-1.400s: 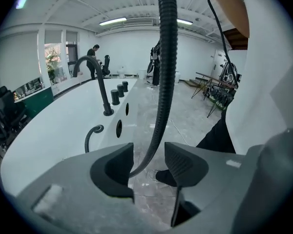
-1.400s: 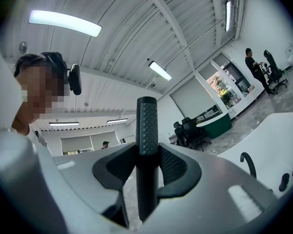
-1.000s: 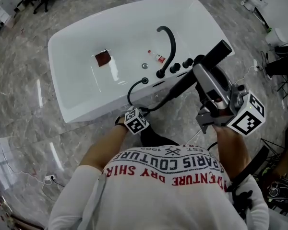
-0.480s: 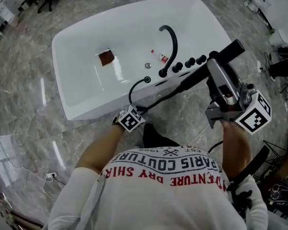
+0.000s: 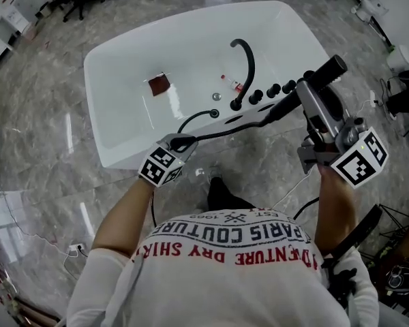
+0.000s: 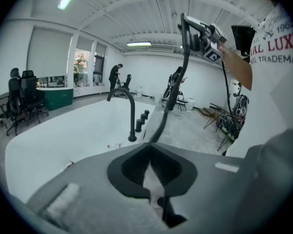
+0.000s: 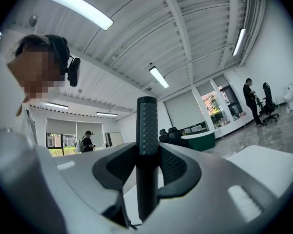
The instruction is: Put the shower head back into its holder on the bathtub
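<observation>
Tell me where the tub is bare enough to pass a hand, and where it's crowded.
Bare: the far rim and left end of the tub, and its floor left of the brown square. Crowded: the near rim around the spout, knobs and hose, with a bottle and the drain just inside.
</observation>
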